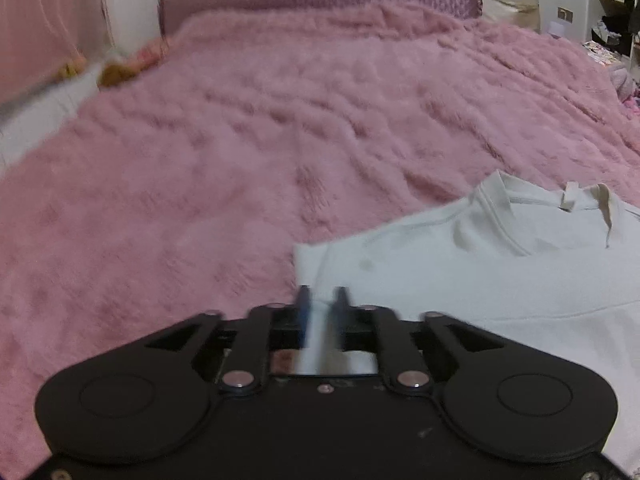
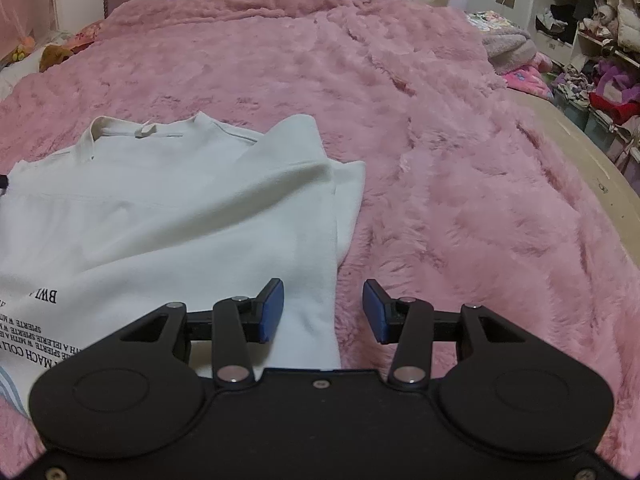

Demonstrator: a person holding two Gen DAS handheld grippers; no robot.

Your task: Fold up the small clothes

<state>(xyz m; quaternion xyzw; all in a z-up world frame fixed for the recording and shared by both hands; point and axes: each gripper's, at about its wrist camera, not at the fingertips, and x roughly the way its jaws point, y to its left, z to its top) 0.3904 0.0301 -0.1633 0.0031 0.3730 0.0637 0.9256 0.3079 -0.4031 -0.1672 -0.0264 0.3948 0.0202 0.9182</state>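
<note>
Left gripper (image 1: 321, 300) nearly closed, fingers toward 12 o'clock; right gripper (image 2: 323, 308) wide apart, likewise toward 12

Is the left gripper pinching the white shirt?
Touching. In the left wrist view, the left gripper has its jaws nearly closed, with a strip of the white shirt running between the fingers.

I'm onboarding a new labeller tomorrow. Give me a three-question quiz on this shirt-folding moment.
1. True or false: the right claw is open.
2. What does the left claw pinch?
3. The shirt lies on: A) a table, B) a pink blanket, C) a grey rug?

Key: 1 true; 2 the shirt's edge; 3 B.
</note>
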